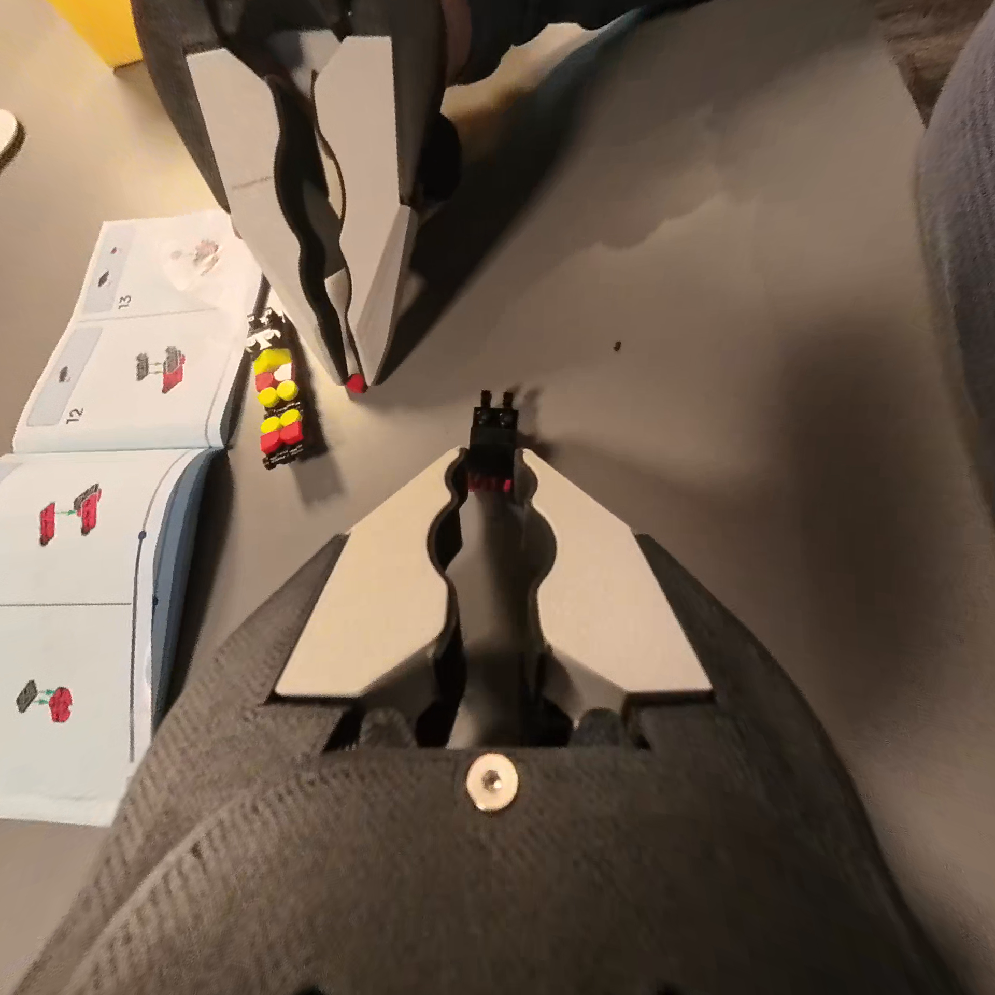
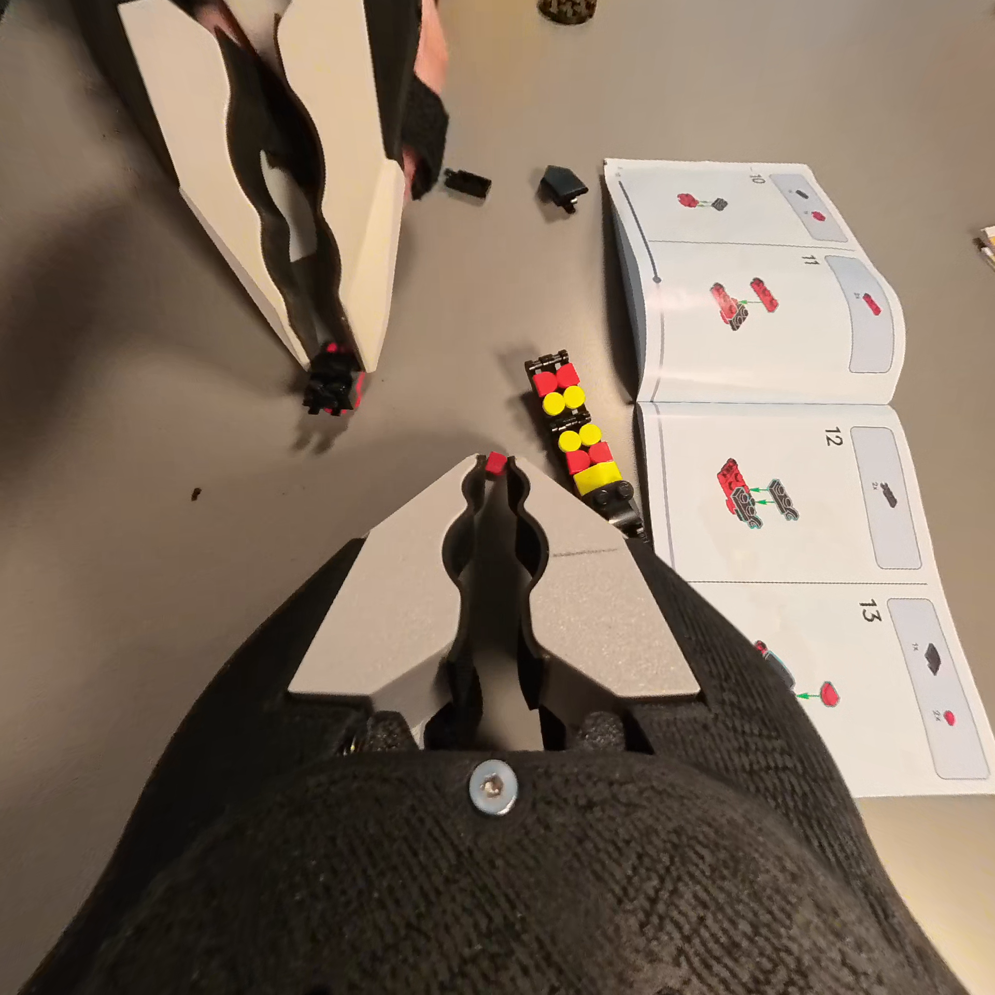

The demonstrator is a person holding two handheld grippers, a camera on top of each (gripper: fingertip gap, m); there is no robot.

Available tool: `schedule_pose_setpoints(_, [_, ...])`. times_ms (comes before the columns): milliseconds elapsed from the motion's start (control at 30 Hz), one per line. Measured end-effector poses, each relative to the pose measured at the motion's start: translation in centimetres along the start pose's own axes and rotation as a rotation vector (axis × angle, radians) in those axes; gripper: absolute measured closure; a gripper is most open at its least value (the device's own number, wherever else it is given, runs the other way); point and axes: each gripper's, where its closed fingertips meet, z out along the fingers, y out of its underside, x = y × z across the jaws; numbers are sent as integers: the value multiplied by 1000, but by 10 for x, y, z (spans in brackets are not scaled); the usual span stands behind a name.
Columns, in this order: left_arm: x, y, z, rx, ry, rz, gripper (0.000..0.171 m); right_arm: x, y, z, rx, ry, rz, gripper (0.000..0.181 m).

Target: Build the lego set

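Observation:
My left gripper is shut on a small black and red lego assembly, held above the table. It also shows in the right wrist view, where the left gripper comes in from the upper left. My right gripper is shut on a small red lego piece. In the left wrist view the right gripper comes in from above with the red piece at its tips. The two grippers' tips are a short way apart.
A black strip with red and yellow pieces lies beside the open instruction booklet; both show in the left wrist view, the strip and the booklet. Two loose black pieces lie farther back. A yellow object sits at the far corner. Some 7 centimetres of space lies between my two pairs of fingers.

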Motion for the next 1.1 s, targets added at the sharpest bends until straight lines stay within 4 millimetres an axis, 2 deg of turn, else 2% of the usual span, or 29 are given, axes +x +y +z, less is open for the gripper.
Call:
schedule_pose_setpoints(100, [0,-1,1,-3,-5,-14,155,-4,-2,-1,16,-5,-29,175])
schedule_pose_setpoints(233, [-1,-1,2,-5,4,-54,155,-30,-24,-9,131,-120,-13,176])
schedule_pose_setpoints(433, [-6,-3,5,-43,8,-127,155,-55,-27,-4,33,-142,-106,176])
schedule_pose_setpoints(667, [-13,-3,5,-55,-58,-49,156,-53,-21,0,-15,-113,-116,176])
schedule_pose_setpoints(1100, [-9,-4,5,-40,-28,-89,155,-52,-22,2,-34,-66,-152,173])
